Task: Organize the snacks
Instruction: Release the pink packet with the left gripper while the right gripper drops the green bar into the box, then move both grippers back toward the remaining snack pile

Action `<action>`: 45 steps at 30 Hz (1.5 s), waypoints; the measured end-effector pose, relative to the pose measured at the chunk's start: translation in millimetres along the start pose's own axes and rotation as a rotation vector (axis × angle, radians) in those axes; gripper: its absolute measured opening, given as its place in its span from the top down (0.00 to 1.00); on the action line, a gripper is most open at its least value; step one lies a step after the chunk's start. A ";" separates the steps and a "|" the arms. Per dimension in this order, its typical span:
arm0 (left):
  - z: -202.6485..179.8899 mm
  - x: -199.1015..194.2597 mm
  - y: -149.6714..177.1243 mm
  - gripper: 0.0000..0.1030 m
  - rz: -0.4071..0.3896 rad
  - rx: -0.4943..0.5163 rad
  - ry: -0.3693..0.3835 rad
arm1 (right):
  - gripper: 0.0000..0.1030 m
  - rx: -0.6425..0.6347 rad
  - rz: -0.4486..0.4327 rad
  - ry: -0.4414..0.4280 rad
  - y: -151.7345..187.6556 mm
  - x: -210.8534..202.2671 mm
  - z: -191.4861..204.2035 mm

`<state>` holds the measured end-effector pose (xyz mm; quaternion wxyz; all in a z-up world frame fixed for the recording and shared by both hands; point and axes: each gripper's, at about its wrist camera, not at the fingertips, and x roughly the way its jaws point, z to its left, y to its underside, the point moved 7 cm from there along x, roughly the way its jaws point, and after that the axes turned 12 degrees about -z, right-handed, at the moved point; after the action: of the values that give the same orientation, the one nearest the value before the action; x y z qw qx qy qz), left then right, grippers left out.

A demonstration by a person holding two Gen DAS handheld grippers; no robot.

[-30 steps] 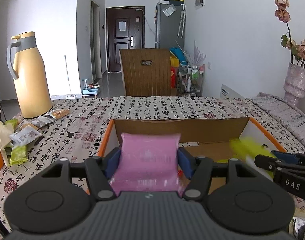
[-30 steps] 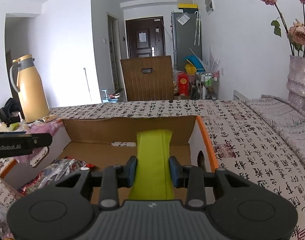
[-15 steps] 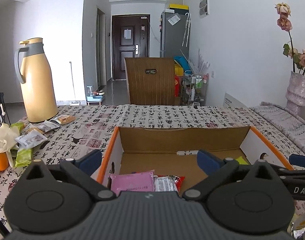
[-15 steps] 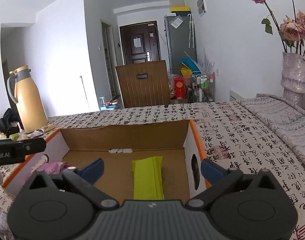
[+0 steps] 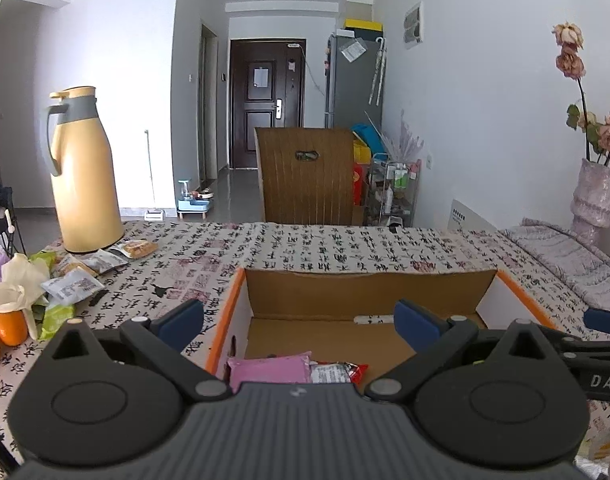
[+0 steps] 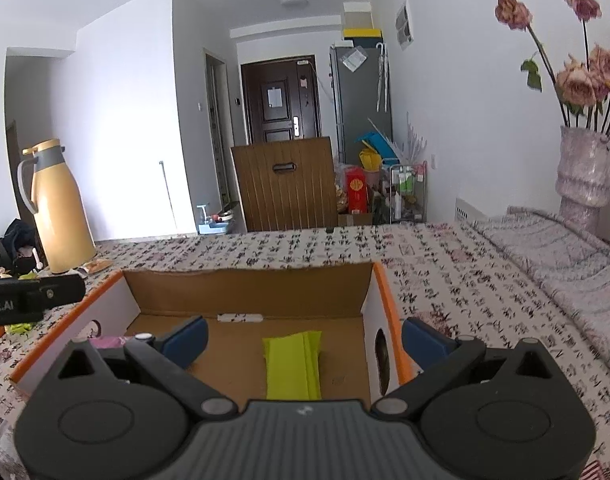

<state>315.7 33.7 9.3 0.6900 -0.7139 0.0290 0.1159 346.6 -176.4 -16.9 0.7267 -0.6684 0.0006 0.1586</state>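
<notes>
An open cardboard box (image 5: pixel 369 288) with orange edges sits on the patterned tablecloth. My left gripper (image 5: pixel 301 322) hovers over the box's left end, open and empty. Below it a pink snack pack (image 5: pixel 267 370) lies on the box floor beside a red-and-white packet (image 5: pixel 337 372). My right gripper (image 6: pixel 303 338) hangs over the same box (image 6: pixel 245 286) at its right end, open and empty too. A lime-green snack pack (image 6: pixel 291 364) lies flat on the cardboard between and below its blue pads. The pink pack (image 6: pixel 107 342) peeks out at the left.
Several loose snack packets (image 5: pixel 75 282) lie on the table's left by a tall yellow thermos (image 5: pixel 83 172), with oranges (image 5: pixel 7 326) and a white flower nearby. A vase of dried roses (image 6: pixel 583 172) stands at the far right. A wooden chair back (image 5: pixel 307 176) rises behind the table.
Both grippers were shut on packs, the left on the pink one, the right on the green one. Both opened wide and the packs dropped onto the box floor.
</notes>
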 end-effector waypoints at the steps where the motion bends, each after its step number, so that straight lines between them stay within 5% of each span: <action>1: 1.2 -2.6 -2.7 0.00 -0.002 -0.002 -0.005 | 0.00 -0.002 -0.010 0.000 -3.7 -3.8 0.2; 14: -1.3 -50.9 -8.3 0.00 -0.017 0.021 -0.002 | 0.00 -0.024 -0.039 0.012 -14.9 -55.0 -2.1; 45: 36.5 -140.6 81.4 0.00 0.092 -0.014 0.032 | 0.00 -0.035 0.120 0.085 73.1 -150.9 -8.0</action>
<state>158.2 49.5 -42.2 0.6784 -0.7183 0.0720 0.1364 188.0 -214.7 -56.7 0.7034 -0.6859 0.0687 0.1736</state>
